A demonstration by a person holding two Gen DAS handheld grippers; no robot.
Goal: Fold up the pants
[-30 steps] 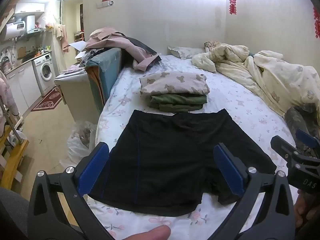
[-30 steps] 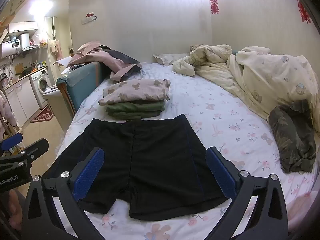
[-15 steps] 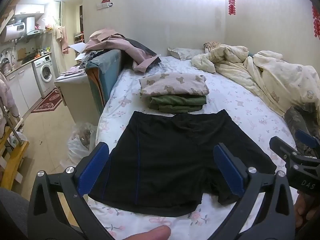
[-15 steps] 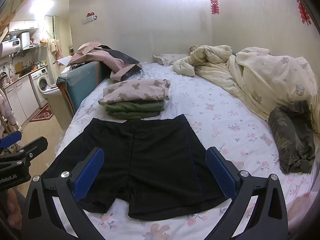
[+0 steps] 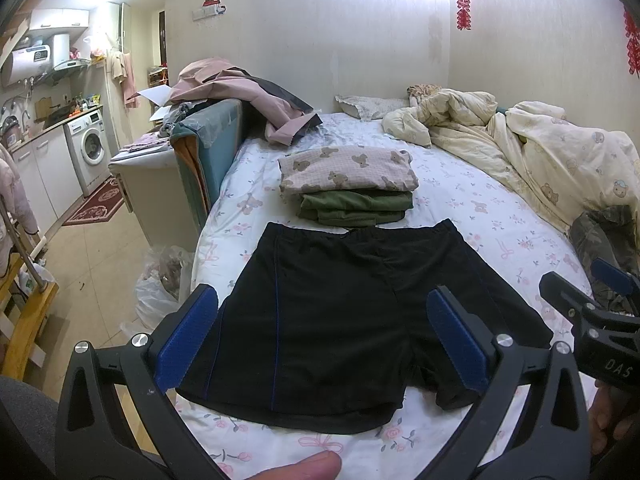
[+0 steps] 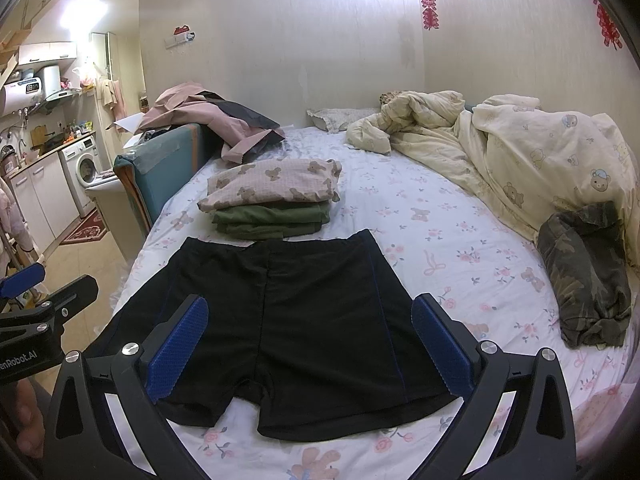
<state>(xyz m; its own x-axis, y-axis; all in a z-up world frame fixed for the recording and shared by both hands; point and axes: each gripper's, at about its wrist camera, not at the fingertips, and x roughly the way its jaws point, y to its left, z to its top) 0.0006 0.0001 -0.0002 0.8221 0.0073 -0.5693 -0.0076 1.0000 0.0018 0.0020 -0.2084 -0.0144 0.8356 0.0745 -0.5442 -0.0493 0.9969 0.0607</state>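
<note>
Black shorts with thin blue side stripes point(image 5: 340, 312) lie flat and unfolded on the flowered bed sheet, waistband away from me; they also show in the right wrist view point(image 6: 288, 316). My left gripper point(image 5: 322, 336) is open and empty, held above the leg hems. My right gripper point(image 6: 308, 340) is open and empty, also above the hems. The right gripper shows at the right edge of the left wrist view point(image 5: 588, 320); the left gripper shows at the left edge of the right wrist view point(image 6: 44, 312).
A stack of folded clothes, bear-print on green point(image 5: 348, 184), lies just beyond the waistband. A camouflage garment point(image 6: 584, 272) lies to the right. A rumpled cream duvet point(image 6: 520, 152) fills the far right. The bed's left edge point(image 5: 200, 248) drops to the floor with a plastic bag point(image 5: 160, 280).
Both grippers have drifted very slightly; the shorts have not moved.
</note>
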